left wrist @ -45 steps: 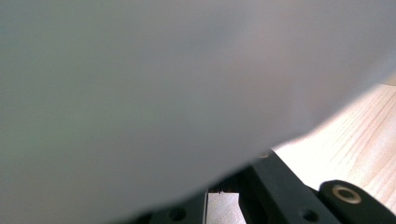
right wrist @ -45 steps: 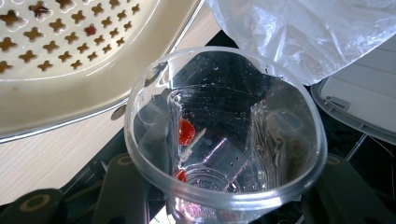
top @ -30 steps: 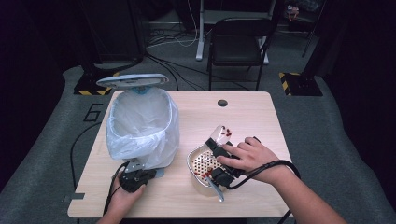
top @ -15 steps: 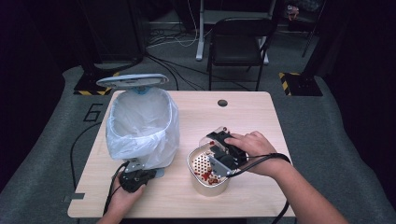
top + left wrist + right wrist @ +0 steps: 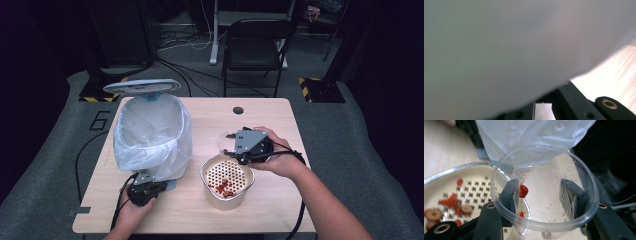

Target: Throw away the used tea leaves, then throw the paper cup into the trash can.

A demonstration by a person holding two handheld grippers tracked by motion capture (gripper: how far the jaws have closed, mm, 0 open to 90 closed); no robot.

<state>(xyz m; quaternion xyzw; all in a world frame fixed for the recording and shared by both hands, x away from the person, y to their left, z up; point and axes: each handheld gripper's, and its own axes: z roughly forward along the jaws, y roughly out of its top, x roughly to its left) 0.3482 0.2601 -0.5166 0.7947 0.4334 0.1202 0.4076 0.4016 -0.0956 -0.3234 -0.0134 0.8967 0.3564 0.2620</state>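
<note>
Above table (image 5: 280,120), cup (image 5: 544,195) between right tongs (image 5: 541,197)

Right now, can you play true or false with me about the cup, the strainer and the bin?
1. The right tool holds a clear cup. True.
2. The cup is full of red bits. False: just a couple of red bits cling inside it.
3. The strainer has red bits in it. True.
4. The bin has no bag. False: a white bag lines it.
5. The left tool sits by the bin's base. True.
</note>
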